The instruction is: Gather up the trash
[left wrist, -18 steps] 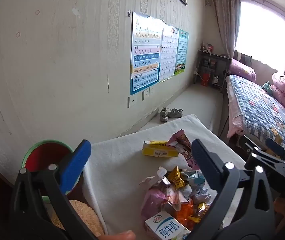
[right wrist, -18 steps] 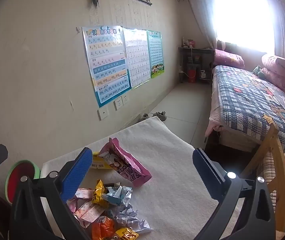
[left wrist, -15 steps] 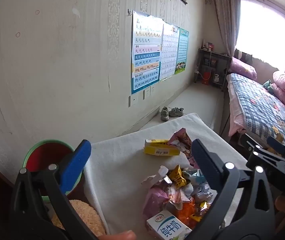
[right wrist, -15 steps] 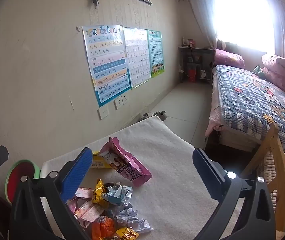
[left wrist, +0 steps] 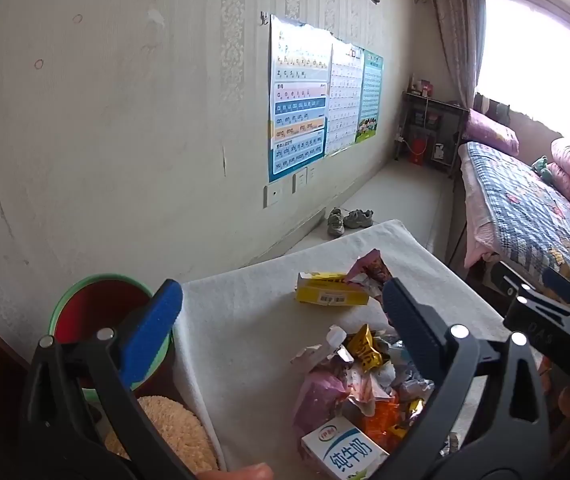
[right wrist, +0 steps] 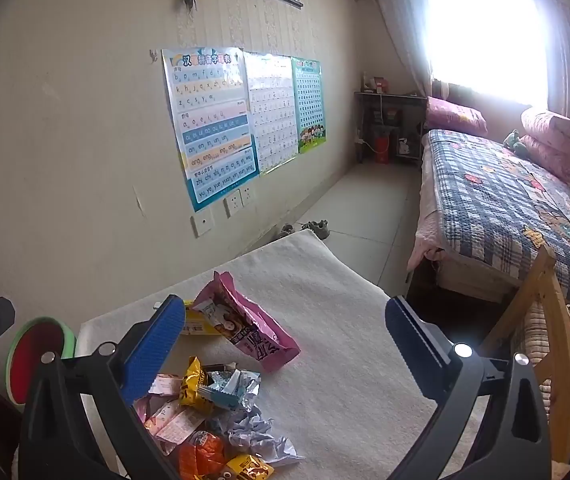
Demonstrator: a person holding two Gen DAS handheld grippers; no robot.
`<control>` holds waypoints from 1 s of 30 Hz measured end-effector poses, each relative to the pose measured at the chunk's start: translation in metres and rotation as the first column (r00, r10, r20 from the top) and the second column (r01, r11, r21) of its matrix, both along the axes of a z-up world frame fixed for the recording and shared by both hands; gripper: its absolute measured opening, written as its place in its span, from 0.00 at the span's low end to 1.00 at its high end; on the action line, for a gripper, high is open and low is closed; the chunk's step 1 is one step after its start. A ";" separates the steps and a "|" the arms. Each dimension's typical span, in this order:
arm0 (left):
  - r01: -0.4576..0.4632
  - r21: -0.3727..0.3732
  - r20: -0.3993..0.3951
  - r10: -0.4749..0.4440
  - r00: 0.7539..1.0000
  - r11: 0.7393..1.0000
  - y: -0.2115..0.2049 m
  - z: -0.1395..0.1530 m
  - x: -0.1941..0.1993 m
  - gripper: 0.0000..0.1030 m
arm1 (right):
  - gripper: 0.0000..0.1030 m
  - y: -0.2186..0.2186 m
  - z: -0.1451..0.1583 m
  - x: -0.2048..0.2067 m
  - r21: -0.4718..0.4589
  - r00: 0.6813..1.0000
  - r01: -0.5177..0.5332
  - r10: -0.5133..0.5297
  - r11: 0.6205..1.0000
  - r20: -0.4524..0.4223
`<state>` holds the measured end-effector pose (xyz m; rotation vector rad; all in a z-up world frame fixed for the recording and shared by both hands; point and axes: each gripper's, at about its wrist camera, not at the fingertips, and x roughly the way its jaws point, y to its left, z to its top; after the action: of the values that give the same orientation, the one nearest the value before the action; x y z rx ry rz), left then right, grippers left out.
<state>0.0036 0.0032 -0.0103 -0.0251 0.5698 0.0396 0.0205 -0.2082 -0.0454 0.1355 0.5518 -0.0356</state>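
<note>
The desk (right wrist: 325,320), under a white cloth, has its far half bare up to the far edge, and floor lies open between that edge and the bed (right wrist: 505,208). The trash (left wrist: 361,384) is heaped at the near edge: crumpled wrappers, a milk carton (left wrist: 345,450), and behind them a yellow box (left wrist: 331,292) touching a pink bag (right wrist: 249,324) near the desk's middle. The left claw (left wrist: 281,312) and right claw (right wrist: 285,334) both hang over the heap with jaws wide and nothing between them. Just off the desk's left edge stands a green-rimmed bin (left wrist: 97,312) with a red inside; its contents cannot be made out. The left view alone shows the carton, a tan fuzzy thing (left wrist: 173,432) below the bin and a fingertip at the bottom edge; the right view alone shows a wooden chair (right wrist: 541,320) at the desk's right.
</note>
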 end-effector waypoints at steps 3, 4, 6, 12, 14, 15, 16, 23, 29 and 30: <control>-0.006 0.001 -0.008 0.006 1.000 1.000 0.001 -0.002 0.001 0.95 | 0.93 0.002 -0.001 -0.001 -0.005 1.000 0.003 -0.002 1.000 0.002; -0.005 0.003 -0.011 0.005 1.000 1.000 0.001 -0.003 0.001 0.95 | 0.93 0.001 -0.001 -0.001 -0.006 1.000 0.003 -0.003 1.000 0.002; -0.007 0.006 -0.013 0.007 1.000 1.000 0.001 -0.004 0.000 0.95 | 0.93 0.002 0.000 0.001 -0.009 1.000 0.005 -0.005 1.000 -0.001; -0.008 0.011 -0.024 0.008 1.000 1.000 0.000 -0.006 0.000 0.95 | 0.93 0.002 0.000 0.001 -0.013 1.000 0.007 -0.007 1.000 -0.003; -0.008 0.013 -0.023 0.008 1.000 1.000 0.000 -0.007 0.000 0.95 | 0.93 0.002 0.000 0.001 -0.013 1.000 0.006 -0.006 1.000 -0.001; -0.009 0.013 -0.024 0.010 1.000 1.000 0.000 -0.007 0.000 0.95 | 0.93 0.002 0.000 0.000 -0.014 1.000 0.005 -0.005 1.000 0.002; -0.011 0.013 -0.025 0.011 1.000 1.000 0.000 -0.007 -0.001 0.95 | 0.93 0.003 0.000 0.000 -0.015 1.000 0.005 -0.005 1.000 0.003; -0.014 0.019 -0.039 0.015 0.999 1.000 -0.002 -0.009 0.002 0.95 | 0.93 0.003 0.000 0.000 -0.017 1.000 0.007 -0.007 1.000 0.007; -0.018 0.020 -0.045 0.019 0.999 1.000 -0.003 -0.010 0.001 0.95 | 0.93 0.003 0.000 0.000 -0.018 1.000 0.006 -0.006 1.000 0.006; -0.019 0.019 -0.047 0.020 0.999 1.000 -0.002 -0.011 0.001 0.95 | 0.93 0.003 0.000 0.000 -0.020 1.000 0.006 -0.006 1.000 0.006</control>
<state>0.0044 0.0009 -0.0213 -0.0121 0.6160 0.0643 0.0207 -0.2051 -0.0450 0.1174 0.5448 -0.0464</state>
